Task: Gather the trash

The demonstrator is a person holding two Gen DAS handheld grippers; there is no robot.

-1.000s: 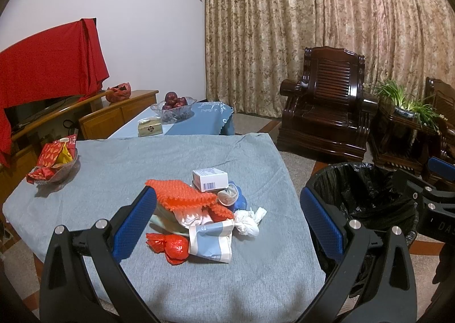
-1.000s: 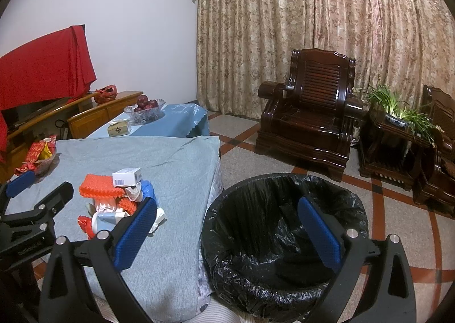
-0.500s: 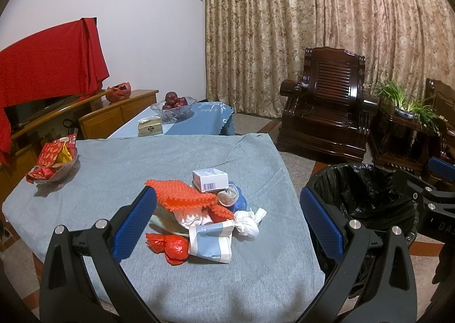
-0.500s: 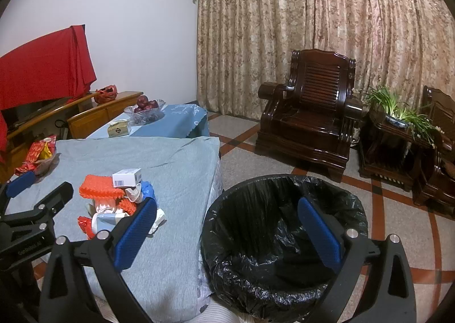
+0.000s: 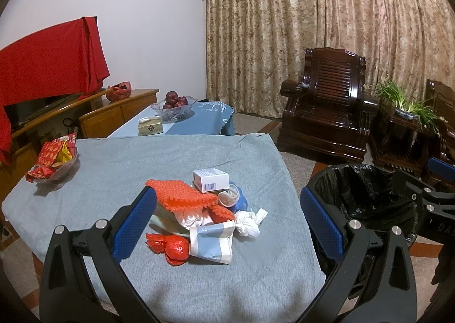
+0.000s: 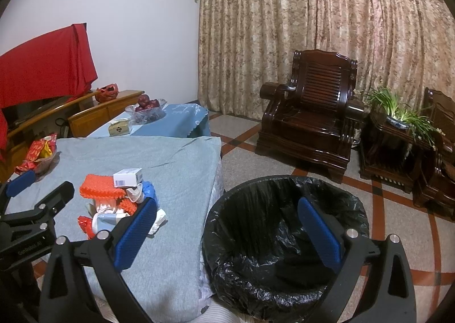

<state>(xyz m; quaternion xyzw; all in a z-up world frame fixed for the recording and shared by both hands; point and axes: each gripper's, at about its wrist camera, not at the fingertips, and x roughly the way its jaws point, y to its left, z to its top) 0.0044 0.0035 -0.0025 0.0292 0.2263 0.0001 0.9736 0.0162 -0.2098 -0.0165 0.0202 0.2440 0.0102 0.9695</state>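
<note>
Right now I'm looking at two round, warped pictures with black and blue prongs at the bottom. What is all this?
No robot here: a person holds a pair of tongs in each hand, each carrying a wide-angle camera looking along its prongs. One picture comes from the left tongs, the other from the right tongs. Both are open and hold nothing. On the grey-clothed table lies a trash pile: an orange mesh, a small white box, crumpled wrappers. Beside the table stands a bin with a black bag, where the trash probably goes.
</note>
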